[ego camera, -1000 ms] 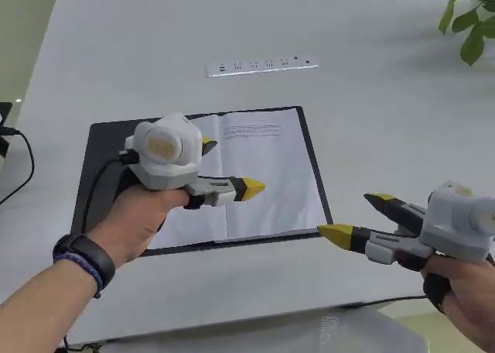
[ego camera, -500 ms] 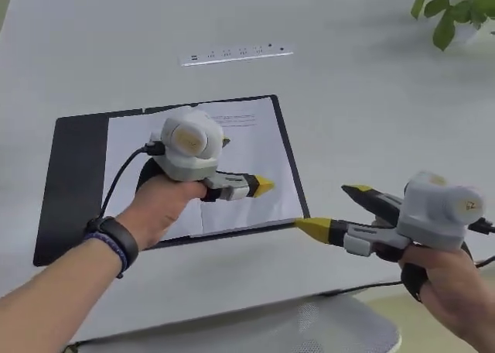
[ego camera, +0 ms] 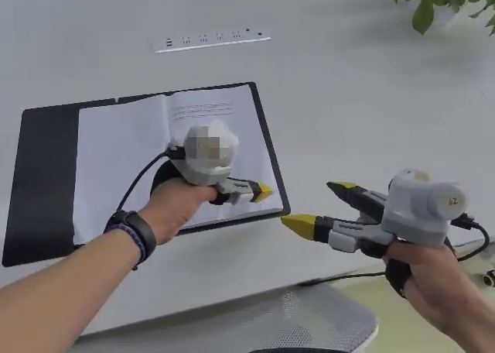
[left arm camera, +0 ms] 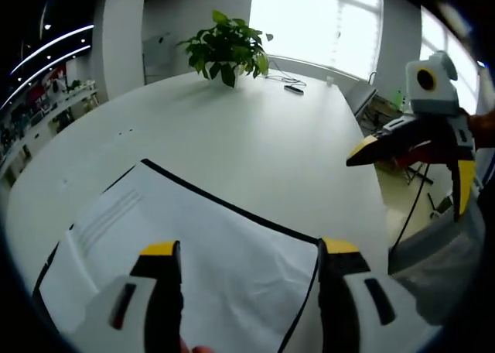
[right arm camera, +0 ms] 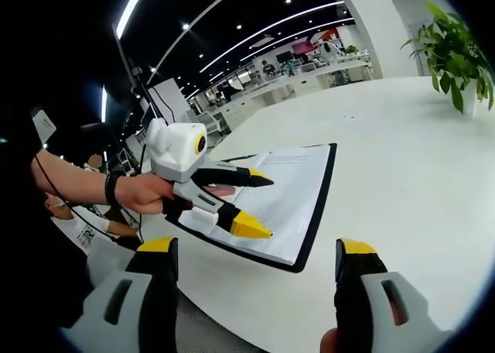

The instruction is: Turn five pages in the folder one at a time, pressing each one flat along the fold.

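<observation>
Black folder beneath L fingers, prob. apart

An open-plan office — long white table, potted plant, rows of desks behind.

plant cropped, print on folder unreadable

A pale table carries an open folder at centre left, a white power strip above it near the top, and a plant at upper right.
</observation>
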### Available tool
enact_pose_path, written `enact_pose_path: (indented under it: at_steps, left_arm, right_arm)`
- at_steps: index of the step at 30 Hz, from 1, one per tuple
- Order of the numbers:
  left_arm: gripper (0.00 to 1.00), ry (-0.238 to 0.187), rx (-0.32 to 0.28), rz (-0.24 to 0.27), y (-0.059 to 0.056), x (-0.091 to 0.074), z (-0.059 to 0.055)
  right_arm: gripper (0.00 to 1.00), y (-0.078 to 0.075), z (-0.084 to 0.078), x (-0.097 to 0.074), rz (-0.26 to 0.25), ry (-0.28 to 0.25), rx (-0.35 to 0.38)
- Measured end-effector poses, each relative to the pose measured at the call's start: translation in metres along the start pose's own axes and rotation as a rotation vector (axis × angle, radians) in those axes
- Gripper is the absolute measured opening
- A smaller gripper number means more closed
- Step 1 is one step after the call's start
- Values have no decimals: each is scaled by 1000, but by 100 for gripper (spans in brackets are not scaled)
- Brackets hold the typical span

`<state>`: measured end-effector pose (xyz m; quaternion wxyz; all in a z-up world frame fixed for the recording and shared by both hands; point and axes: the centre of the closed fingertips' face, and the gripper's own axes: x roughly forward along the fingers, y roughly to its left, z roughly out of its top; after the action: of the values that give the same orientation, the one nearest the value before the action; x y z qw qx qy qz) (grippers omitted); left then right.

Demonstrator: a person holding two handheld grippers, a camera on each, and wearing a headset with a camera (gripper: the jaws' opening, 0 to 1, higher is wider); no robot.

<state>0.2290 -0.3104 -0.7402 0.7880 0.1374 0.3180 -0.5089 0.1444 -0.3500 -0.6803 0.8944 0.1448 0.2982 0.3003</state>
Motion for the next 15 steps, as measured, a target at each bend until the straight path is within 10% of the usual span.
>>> enact_pose_path:
  at_steps: [15]
  left_arm:
    - [72,71,45,26,-6,31,-27]
  right_arm:
    - [82,-10,-4,-1,-1,2,18]
